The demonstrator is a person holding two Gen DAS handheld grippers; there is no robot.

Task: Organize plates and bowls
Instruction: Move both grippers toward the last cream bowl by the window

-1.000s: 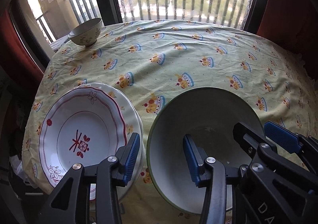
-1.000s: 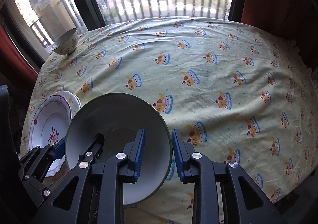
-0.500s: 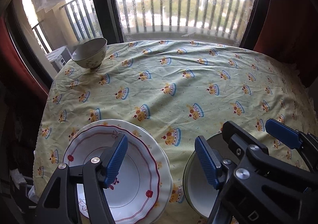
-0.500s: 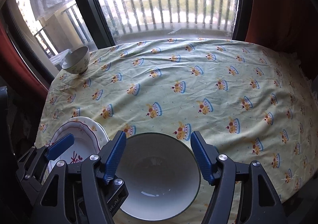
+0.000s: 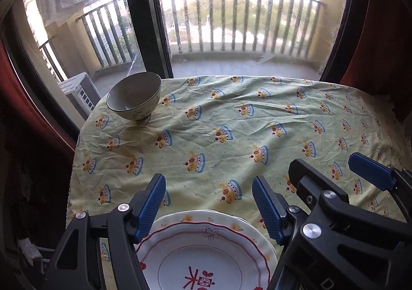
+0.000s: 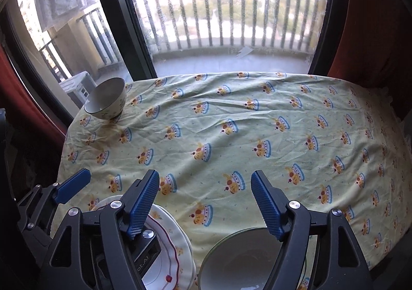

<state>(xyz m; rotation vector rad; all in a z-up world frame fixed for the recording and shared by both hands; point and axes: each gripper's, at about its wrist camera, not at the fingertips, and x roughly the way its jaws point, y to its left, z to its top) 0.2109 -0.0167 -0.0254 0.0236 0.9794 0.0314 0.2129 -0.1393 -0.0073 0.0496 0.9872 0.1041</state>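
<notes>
A stack of white plates (image 5: 206, 251) with a red scalloped line and a red flower lies at the near edge of the table, just below my open left gripper (image 5: 208, 206), which holds nothing. In the right wrist view a large white bowl with a green rim (image 6: 244, 259) sits beside the plates (image 6: 175, 238). Above the bowl my right gripper (image 6: 204, 205) has its jaws opening, with nothing between them. A small patterned bowl (image 5: 134, 98) stands at the far left corner. The right gripper (image 5: 334, 174) shows beside the left.
A yellow-green tablecloth (image 5: 231, 122) printed with small crowns covers the round table, which drops off at the left. Behind it are a dark window frame (image 5: 146, 19), a balcony railing and red curtains (image 6: 373, 19) on both sides.
Both grippers had the large bowl's rim between their pads. They have opened, let it go and drawn back and up. The bowl now rests on the cloth beside the plates.
</notes>
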